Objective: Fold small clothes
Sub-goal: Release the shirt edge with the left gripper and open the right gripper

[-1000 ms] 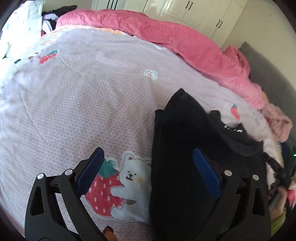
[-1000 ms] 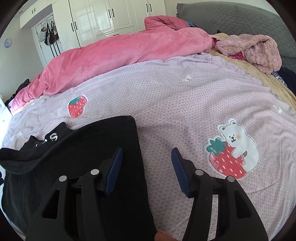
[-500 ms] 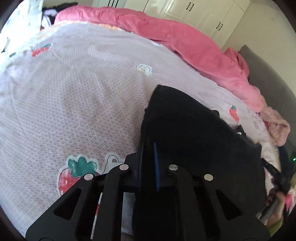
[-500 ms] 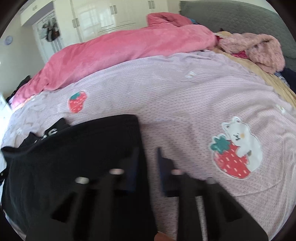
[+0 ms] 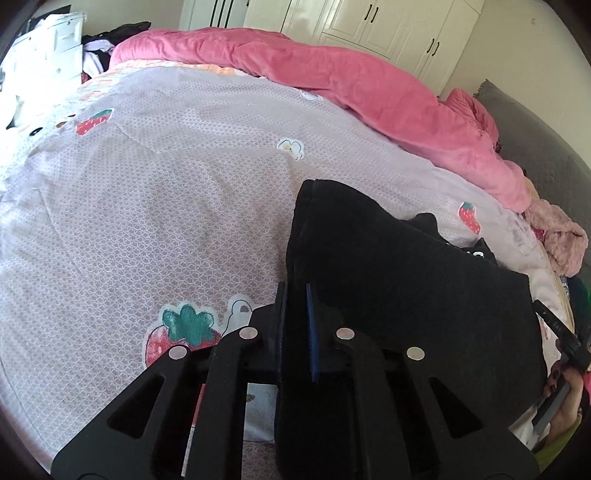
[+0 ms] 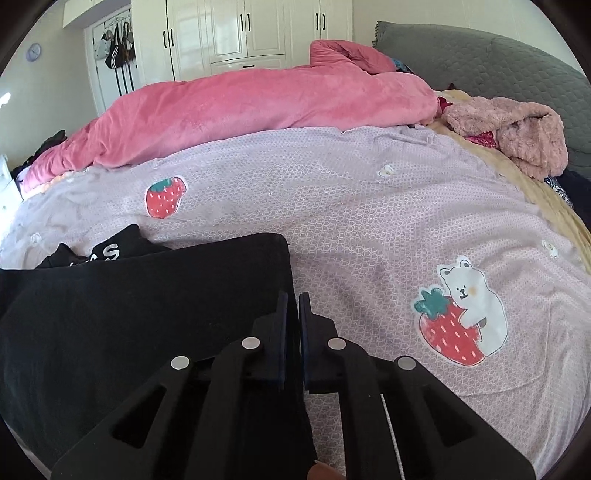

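Note:
A black garment (image 5: 406, 280) lies flat on the lilac bedspread (image 5: 166, 206), with white lettering near its far end. My left gripper (image 5: 295, 314) is shut on the garment's near left edge. In the right wrist view the same black garment (image 6: 147, 314) fills the lower left, its white letters at the far left. My right gripper (image 6: 293, 325) is shut on the garment's near right edge, over the lilac bedspread (image 6: 369, 221).
A pink duvet (image 6: 258, 107) is heaped along the far side of the bed. A fluffy pink garment (image 6: 517, 133) and a grey headboard (image 6: 480, 62) are at the right. White wardrobes (image 6: 240, 33) stand behind. A bear-and-strawberry print (image 6: 461, 314) marks the bedspread.
Both grippers were open a second ago, astride the garment's near edges. They have since closed on those edges, and the left one has moved forward over the cloth.

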The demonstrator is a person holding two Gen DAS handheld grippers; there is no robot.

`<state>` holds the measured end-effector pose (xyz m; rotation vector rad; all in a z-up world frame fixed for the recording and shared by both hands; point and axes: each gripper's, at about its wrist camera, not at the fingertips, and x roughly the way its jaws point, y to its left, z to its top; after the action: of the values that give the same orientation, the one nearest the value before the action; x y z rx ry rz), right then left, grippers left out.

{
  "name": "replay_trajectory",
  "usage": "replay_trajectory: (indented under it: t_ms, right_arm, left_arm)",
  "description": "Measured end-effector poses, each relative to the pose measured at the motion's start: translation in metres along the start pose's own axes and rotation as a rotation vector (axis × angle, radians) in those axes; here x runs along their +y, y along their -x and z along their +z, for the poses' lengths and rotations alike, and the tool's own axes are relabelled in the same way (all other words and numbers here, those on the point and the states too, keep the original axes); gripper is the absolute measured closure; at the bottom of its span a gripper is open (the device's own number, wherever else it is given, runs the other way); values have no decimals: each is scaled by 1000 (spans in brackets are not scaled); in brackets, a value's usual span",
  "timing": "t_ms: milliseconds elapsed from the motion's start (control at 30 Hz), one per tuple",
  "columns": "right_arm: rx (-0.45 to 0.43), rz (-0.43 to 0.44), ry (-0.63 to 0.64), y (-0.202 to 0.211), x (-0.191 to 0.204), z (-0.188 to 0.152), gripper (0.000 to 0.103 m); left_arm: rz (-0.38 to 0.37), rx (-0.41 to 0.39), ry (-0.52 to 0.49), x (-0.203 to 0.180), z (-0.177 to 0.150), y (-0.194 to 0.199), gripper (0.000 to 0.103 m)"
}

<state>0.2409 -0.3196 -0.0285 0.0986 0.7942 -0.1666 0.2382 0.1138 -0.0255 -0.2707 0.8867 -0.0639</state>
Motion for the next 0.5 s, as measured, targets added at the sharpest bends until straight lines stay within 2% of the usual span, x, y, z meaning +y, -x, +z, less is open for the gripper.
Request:
replay_trajectory:
  t_ms: [67, 167, 233, 300, 367, 433, 500]
  right_arm:
    - [-14, -2, -5, 4, -1, 0, 86]
    - [-36, 12, -13, 13, -2, -2, 66]
    - [-58, 22, -7, 22, 0, -3, 65]
    - [-78, 43, 6, 30, 5, -5, 51]
    - [-94, 65, 19, 38, 10, -7, 48]
    - [-108, 81, 45, 47, 19, -10, 45]
    - [-119, 106, 66, 55, 28, -15, 36]
  left_arm:
    - [8, -4, -5, 0, 1, 3, 97]
    - [24, -12, -25, -2, 2, 11, 92]
    - [20, -7, -32, -4, 2, 14, 86]
    - [17, -7, -39, -5, 3, 17, 81]
    - [18, -15, -49, -8, 4, 22, 72]
    - [19, -21, -60, -11, 5, 27, 68]
    - [28, -32, -73, -13, 5, 31, 60]
